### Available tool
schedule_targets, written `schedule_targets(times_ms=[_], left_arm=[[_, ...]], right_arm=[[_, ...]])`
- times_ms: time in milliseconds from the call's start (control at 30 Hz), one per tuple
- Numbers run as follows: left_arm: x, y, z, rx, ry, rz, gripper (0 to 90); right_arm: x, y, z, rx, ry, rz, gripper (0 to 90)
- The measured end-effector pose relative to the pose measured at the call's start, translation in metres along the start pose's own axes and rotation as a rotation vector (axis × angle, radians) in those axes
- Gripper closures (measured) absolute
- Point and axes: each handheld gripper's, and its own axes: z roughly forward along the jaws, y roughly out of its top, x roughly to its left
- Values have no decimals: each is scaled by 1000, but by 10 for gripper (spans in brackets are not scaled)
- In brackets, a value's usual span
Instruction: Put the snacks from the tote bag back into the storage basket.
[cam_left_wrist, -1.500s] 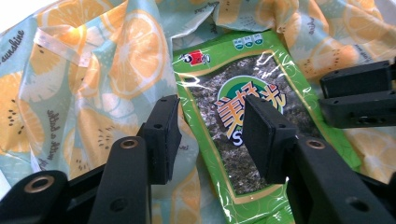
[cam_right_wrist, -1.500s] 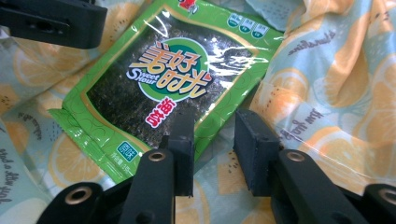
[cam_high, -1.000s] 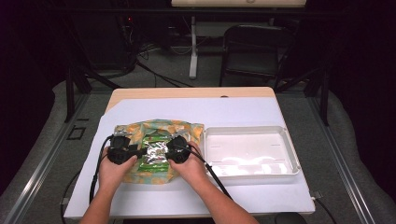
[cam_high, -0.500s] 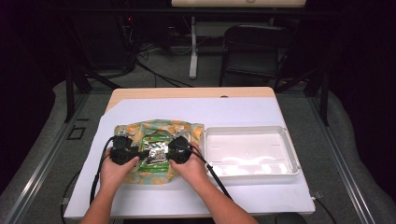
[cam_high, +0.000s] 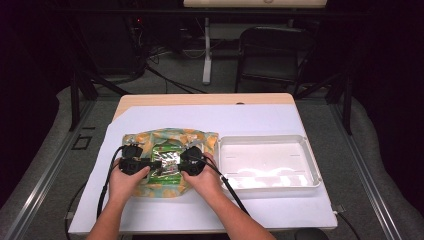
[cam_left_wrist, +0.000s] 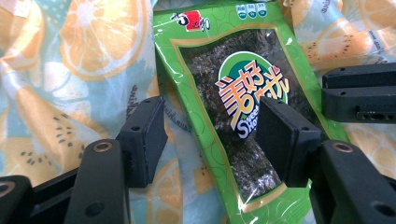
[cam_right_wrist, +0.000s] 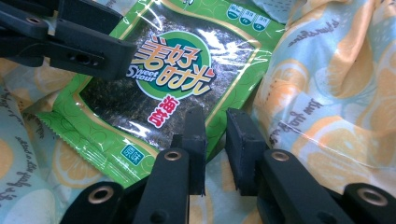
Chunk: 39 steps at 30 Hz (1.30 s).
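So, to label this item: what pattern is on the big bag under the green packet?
Pale blue with orange and kiwi slices on the bag, clearest in the left gripper view.

Premises read as a laboratory or recording studio, not a home. A pale wooden worktop (cam_high: 150, 101) covered by a white sheet (cam_high: 260, 120) stands isolated on grey carpet (cam_high: 65, 100), well beyond the jaws. Past its far edge: dark surrounds, black metal stand legs (cam_high: 80, 80), loose cables on the floor (cam_high: 165, 70), a white pedestal leg (cam_high: 206, 55) and a black folding chair (cam_high: 270, 55). Aluminium rails (cam_high: 370, 175) flank the worktop on both sides.
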Motion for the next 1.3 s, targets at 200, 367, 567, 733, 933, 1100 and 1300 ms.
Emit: schedule_targets(times_ms=[200, 367, 567, 733, 933, 1100, 1300], left_arm=[[2, 1, 4, 10, -17, -18, 421], [3, 2, 8, 16, -29, -25, 418], [3, 3, 11, 17, -39, -26, 409], [3, 3, 13, 17, -52, -35, 404], [4, 3, 15, 18, -58, -45, 395], [3, 4, 15, 19, -58, -46, 393], [2, 4, 12, 6, -56, -44, 413]], right_arm=[[0, 0, 0, -2, 2, 4, 782], [0, 0, 0, -4, 8, 7, 782], [0, -1, 0, -4, 0, 1, 781], [0, -1, 0, -5, -1, 0, 780], [0, -1, 1, -12, 8, 10, 779], [0, -2, 1, -16, 6, 18, 777], [-1, -2, 0, -4, 8, 19, 777]])
